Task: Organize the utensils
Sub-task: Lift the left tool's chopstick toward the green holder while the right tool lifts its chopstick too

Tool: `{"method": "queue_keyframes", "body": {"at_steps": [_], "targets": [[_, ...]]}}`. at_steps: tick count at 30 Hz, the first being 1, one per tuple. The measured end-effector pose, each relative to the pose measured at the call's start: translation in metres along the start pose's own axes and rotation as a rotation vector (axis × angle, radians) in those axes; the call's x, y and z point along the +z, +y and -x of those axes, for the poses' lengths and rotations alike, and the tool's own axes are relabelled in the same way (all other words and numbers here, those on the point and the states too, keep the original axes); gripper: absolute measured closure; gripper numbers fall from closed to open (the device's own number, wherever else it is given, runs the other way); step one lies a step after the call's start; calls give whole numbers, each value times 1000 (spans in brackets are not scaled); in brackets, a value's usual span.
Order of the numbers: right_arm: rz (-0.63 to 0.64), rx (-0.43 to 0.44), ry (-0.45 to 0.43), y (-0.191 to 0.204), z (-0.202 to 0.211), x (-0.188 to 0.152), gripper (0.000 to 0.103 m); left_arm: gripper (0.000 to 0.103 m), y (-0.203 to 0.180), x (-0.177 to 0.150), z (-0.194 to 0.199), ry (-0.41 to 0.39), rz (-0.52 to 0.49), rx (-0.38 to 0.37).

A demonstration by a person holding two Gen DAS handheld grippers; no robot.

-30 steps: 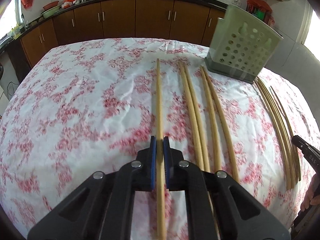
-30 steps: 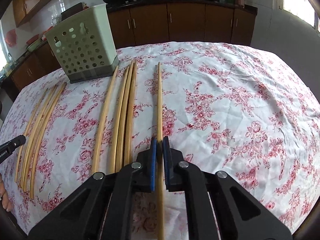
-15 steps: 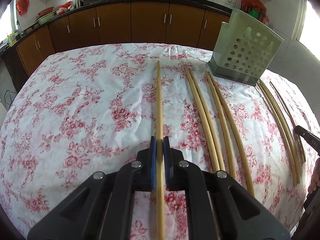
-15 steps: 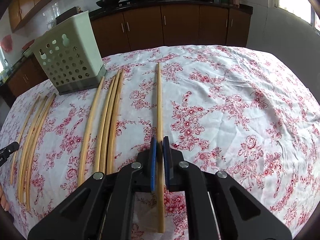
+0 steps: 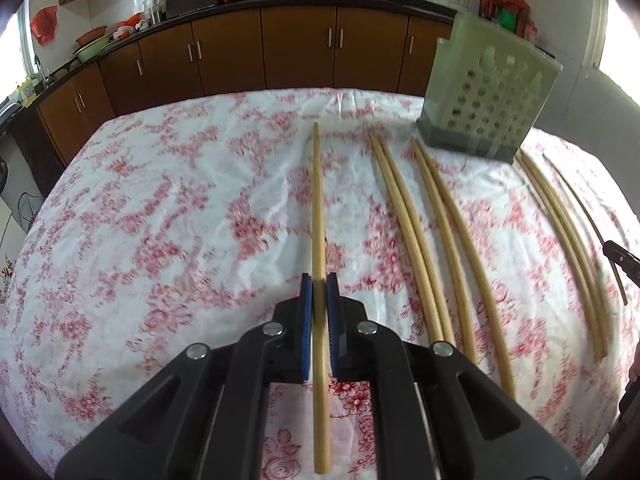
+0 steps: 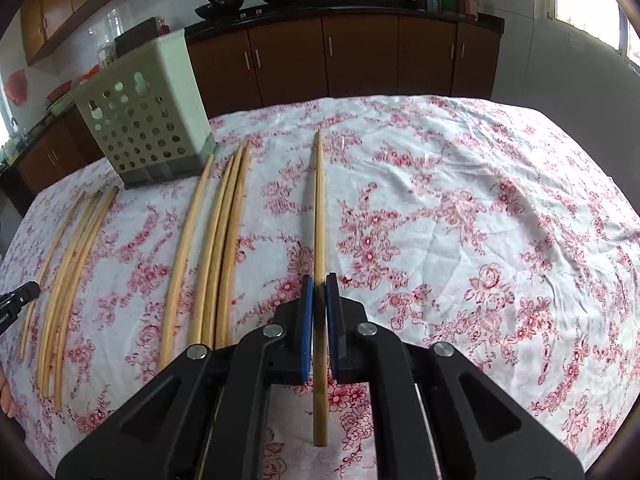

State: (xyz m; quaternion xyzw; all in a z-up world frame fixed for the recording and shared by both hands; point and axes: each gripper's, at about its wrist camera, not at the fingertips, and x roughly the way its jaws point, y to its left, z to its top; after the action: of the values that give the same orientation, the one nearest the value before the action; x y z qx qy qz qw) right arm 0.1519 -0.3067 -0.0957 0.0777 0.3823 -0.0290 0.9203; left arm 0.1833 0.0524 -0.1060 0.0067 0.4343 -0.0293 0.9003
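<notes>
My left gripper (image 5: 319, 280) is shut on a long bamboo chopstick (image 5: 317, 200) that points away from me over the flowered cloth. My right gripper (image 6: 319, 280) is shut on another bamboo chopstick (image 6: 319, 208), which hangs a little above the cloth and casts a shadow to its left. A pale green perforated utensil holder (image 5: 488, 96) (image 6: 148, 120) stands upright at the far side, between the two grippers. Loose chopsticks (image 5: 404, 220) (image 6: 218, 248) lie in rows in front of it, and a further bundle (image 5: 568, 240) (image 6: 68, 272) lies beyond them.
A white cloth with red flowers (image 6: 480, 220) covers the table. Brown kitchen cabinets (image 5: 300, 48) run behind it, with woks on the counter. The other gripper's black tip (image 5: 620, 258) (image 6: 16, 300) shows at each view's edge. A fingertip (image 6: 4, 396) shows at the lower left.
The right gripper has risen slightly with its chopstick, which now casts a shadow on the cloth. The left view shows more of the cabinets. Both grips are unchanged.
</notes>
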Motion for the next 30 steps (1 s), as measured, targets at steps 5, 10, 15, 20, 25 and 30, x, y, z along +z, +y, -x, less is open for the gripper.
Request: {"method": "queue_keyframes", "body": {"at_steps": [5,10,15,20,25,30], "targets": [[2,8,-153,-2,43,30,96,95,9,28,48,-133,9,-22],[-21,26,-261,-7,72,51,96,95,14,57,89,-257,29,-33],[-10,32,-313,-7,83,67,96,95,16,83,110,-345,36,-17],[4,43,-363,-2,89,91,96,95,18,104,121,-389,60,-16],[-25,142,-549,15,130,135,96,95,8,142,156,-536,102,-84],[-30,250,-668,42,151,159,96,95,-18,175,178,-667,135,-173]]}}
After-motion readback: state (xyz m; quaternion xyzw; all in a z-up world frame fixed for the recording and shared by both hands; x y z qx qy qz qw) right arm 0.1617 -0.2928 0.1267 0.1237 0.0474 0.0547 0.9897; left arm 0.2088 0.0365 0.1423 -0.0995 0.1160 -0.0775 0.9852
